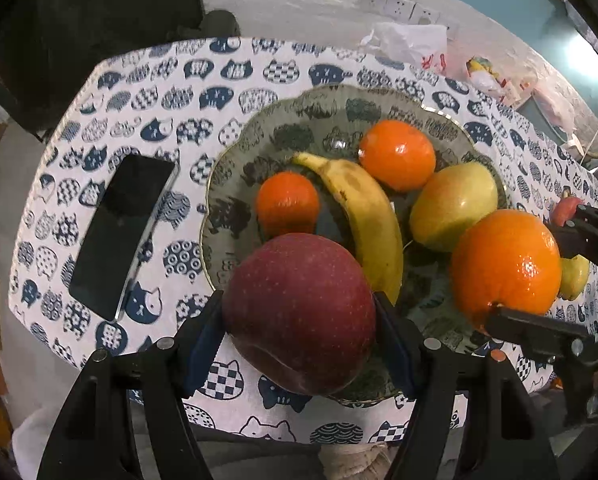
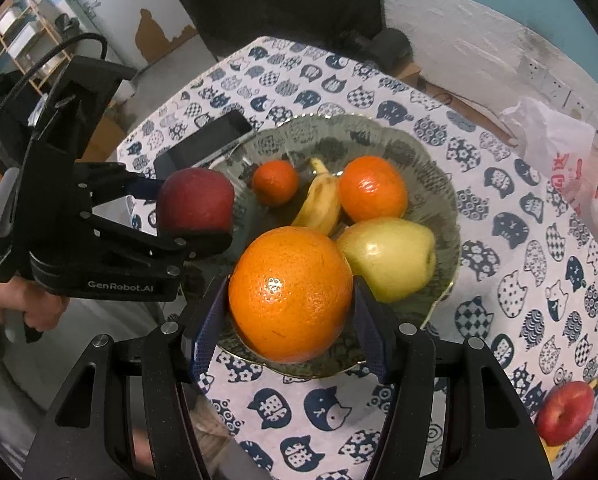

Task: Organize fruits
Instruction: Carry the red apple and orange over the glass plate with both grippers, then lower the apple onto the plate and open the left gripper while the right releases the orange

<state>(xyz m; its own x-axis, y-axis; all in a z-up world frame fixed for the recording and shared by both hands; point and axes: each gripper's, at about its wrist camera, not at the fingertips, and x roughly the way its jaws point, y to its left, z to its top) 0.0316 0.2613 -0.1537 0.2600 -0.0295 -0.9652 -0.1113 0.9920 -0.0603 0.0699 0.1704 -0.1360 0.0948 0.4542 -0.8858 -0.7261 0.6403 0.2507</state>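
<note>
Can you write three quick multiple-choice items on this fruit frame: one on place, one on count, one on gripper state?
1. Where does the phone lie?
A. on the tablecloth beside the plate
B. in the plate
C. under the banana

2. How many fruits lie in the glass plate, not counting the two that are held?
A. two
B. four
C. six

3. What is the left gripper doing?
A. open and empty
B. shut on the red apple
C. shut on the banana

Answers:
1 A: the phone rests on the cat-print tablecloth, outside the plate's rim.
2 B: two small oranges, one banana and one green apple.
3 B: its pads press both sides of the red apple; the right gripper likewise clamps the large orange.
</note>
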